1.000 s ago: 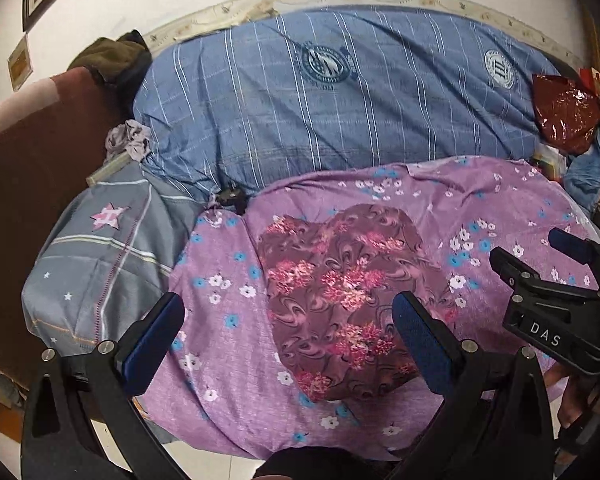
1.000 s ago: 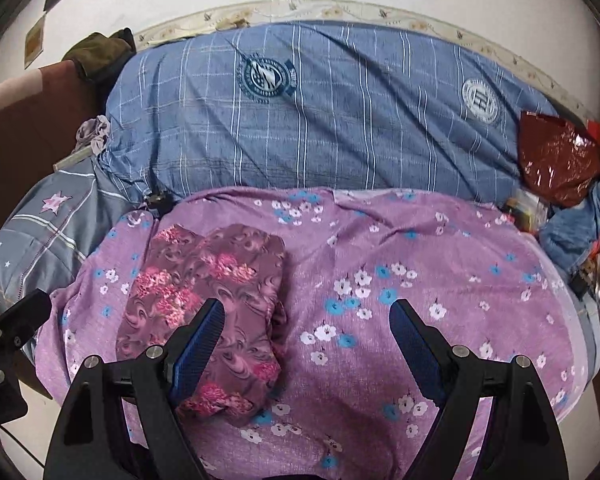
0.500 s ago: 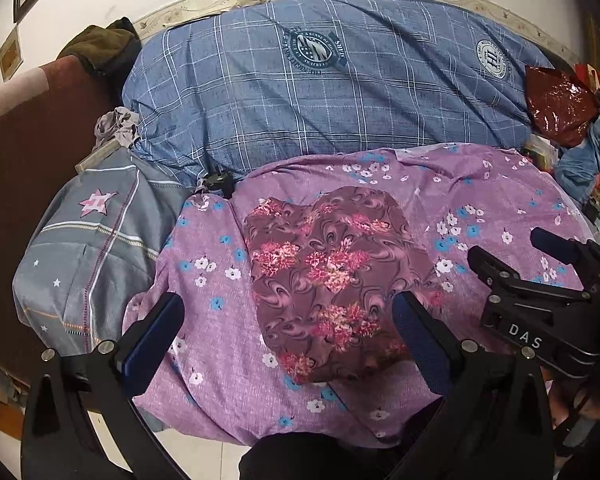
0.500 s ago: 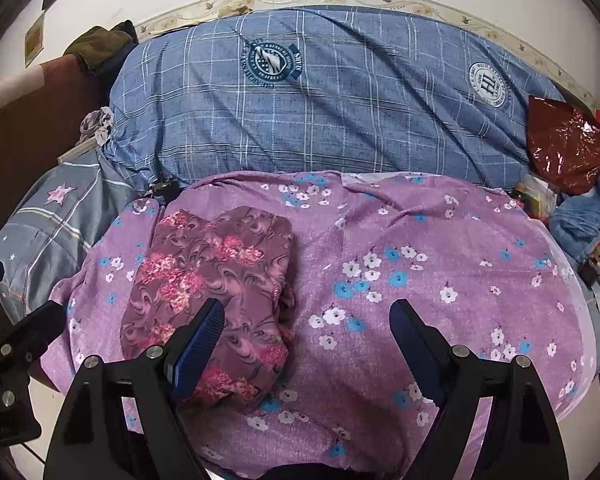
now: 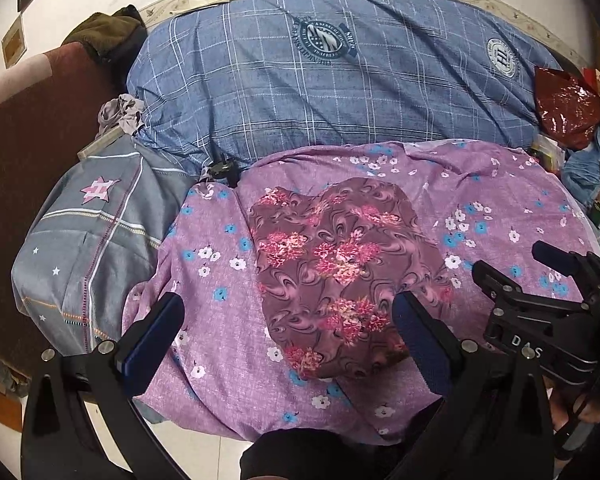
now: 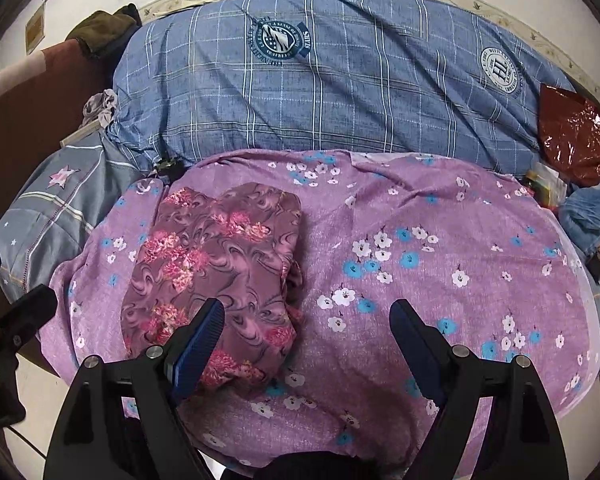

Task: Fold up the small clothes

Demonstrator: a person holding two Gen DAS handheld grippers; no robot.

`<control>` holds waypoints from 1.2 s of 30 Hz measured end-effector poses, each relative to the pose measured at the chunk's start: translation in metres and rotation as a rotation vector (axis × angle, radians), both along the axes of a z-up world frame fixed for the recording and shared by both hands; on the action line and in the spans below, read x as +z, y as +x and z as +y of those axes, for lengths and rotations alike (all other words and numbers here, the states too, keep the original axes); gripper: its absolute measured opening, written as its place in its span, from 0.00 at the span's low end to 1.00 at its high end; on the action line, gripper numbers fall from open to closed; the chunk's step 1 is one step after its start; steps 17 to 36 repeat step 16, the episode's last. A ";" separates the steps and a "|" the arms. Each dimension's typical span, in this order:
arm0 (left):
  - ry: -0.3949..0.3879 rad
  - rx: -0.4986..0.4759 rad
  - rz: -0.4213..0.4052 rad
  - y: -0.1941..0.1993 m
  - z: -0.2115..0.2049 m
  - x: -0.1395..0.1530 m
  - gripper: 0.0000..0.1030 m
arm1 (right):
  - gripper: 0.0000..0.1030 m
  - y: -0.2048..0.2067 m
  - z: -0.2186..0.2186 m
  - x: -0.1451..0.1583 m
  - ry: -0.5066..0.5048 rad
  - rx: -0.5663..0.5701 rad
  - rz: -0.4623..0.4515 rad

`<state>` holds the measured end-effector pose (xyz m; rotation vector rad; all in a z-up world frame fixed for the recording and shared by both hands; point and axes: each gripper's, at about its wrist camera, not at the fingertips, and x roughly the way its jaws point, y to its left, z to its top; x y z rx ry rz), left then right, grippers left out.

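A folded maroon garment with pink flowers (image 5: 332, 264) lies flat on the purple flowered sheet (image 5: 500, 208); it also shows in the right wrist view (image 6: 220, 264), left of centre. My left gripper (image 5: 288, 320) is open and empty, held above the near edge of the garment. My right gripper (image 6: 308, 328) is open and empty, above the sheet just right of the garment; it also shows in the left wrist view (image 5: 540, 280) at the right edge.
A large blue plaid pillow (image 5: 332, 80) lies behind the sheet. A grey star-print pillow (image 5: 88, 232) sits at the left by a brown headboard (image 5: 28, 128). A red plastic bag (image 6: 572, 136) and blue cloth (image 6: 588, 208) lie at the right.
Both grippers have pulled back and up from the bed, so the garment and sheet look smaller and farther. The garment has not moved. Both stay open.
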<state>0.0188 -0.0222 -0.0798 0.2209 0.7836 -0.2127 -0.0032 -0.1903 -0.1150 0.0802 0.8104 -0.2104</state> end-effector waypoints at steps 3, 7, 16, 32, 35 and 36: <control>-0.001 0.009 0.006 0.005 0.001 -0.003 1.00 | 0.84 0.002 0.001 -0.004 -0.005 0.004 0.010; -0.037 -0.005 -0.004 0.013 0.003 -0.003 1.00 | 0.84 0.007 0.002 -0.006 -0.009 0.012 0.017; -0.153 0.043 0.051 0.059 0.015 -0.019 1.00 | 0.84 0.028 -0.023 -0.005 -0.034 -0.050 -0.005; -0.153 0.043 0.051 0.059 0.015 -0.019 1.00 | 0.84 0.028 -0.023 -0.005 -0.034 -0.050 -0.005; -0.153 0.043 0.051 0.059 0.015 -0.019 1.00 | 0.84 0.028 -0.023 -0.005 -0.034 -0.050 -0.005; -0.153 0.043 0.051 0.059 0.015 -0.019 1.00 | 0.84 0.028 -0.023 -0.005 -0.034 -0.050 -0.005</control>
